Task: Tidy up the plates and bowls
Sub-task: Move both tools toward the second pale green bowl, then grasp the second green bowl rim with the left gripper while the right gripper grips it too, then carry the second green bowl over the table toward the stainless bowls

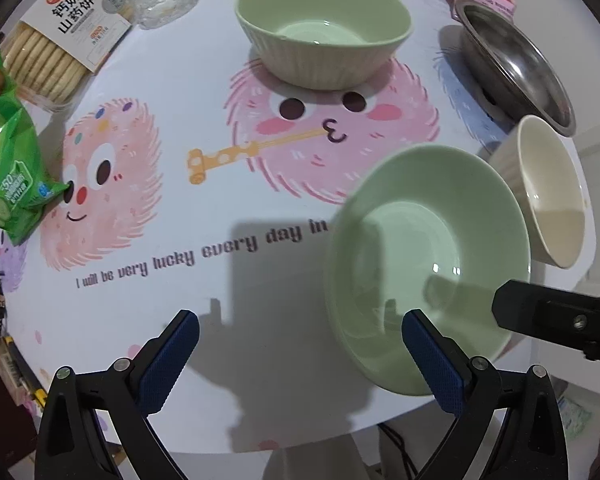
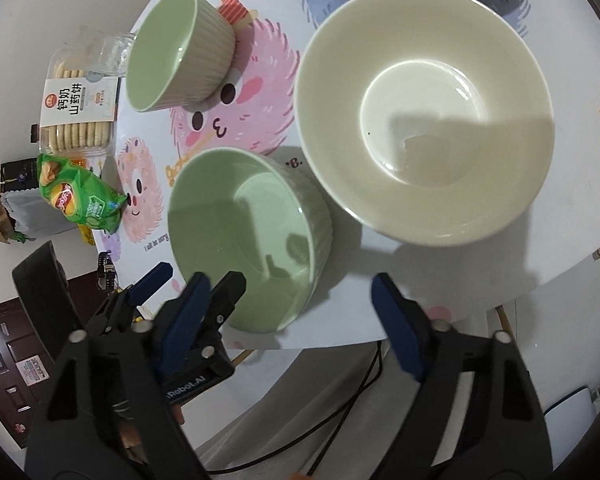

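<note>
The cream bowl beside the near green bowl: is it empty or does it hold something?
Empty. The right wrist view looks straight into the cream bowl: only bare glazed bottom, reflections and a shadow show inside.

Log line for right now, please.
left gripper: open, empty | right gripper: open, empty | near green bowl: on table, ungrasped | cream bowl: beside it

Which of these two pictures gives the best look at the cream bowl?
The right wrist view: the cream bowl fills the upper right, seen from almost straight above, whole rim and inside visible. The left wrist view shows it only at the right edge, small and distorted, behind the near green bowl.
</note>
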Demonstrator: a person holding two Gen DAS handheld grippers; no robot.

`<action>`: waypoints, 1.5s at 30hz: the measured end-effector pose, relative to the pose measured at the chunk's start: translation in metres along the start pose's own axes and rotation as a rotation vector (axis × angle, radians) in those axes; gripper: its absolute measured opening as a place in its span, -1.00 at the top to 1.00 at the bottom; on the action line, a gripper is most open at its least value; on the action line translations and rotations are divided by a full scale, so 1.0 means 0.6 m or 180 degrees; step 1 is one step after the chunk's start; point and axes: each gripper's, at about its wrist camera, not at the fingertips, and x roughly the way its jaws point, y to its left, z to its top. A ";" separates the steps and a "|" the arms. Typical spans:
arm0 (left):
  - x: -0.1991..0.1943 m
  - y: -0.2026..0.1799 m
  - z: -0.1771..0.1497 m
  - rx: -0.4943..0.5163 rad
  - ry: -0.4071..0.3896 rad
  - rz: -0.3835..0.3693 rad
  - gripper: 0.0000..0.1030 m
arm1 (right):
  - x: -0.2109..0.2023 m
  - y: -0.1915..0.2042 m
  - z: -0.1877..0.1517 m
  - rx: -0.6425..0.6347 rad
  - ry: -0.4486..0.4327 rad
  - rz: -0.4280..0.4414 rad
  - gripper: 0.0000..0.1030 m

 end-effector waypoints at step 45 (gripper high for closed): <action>-0.133 0.039 0.046 -0.0287 -0.0813 -0.0227 0.83 | -0.055 0.132 0.021 -0.1123 -0.0322 -0.0460 0.70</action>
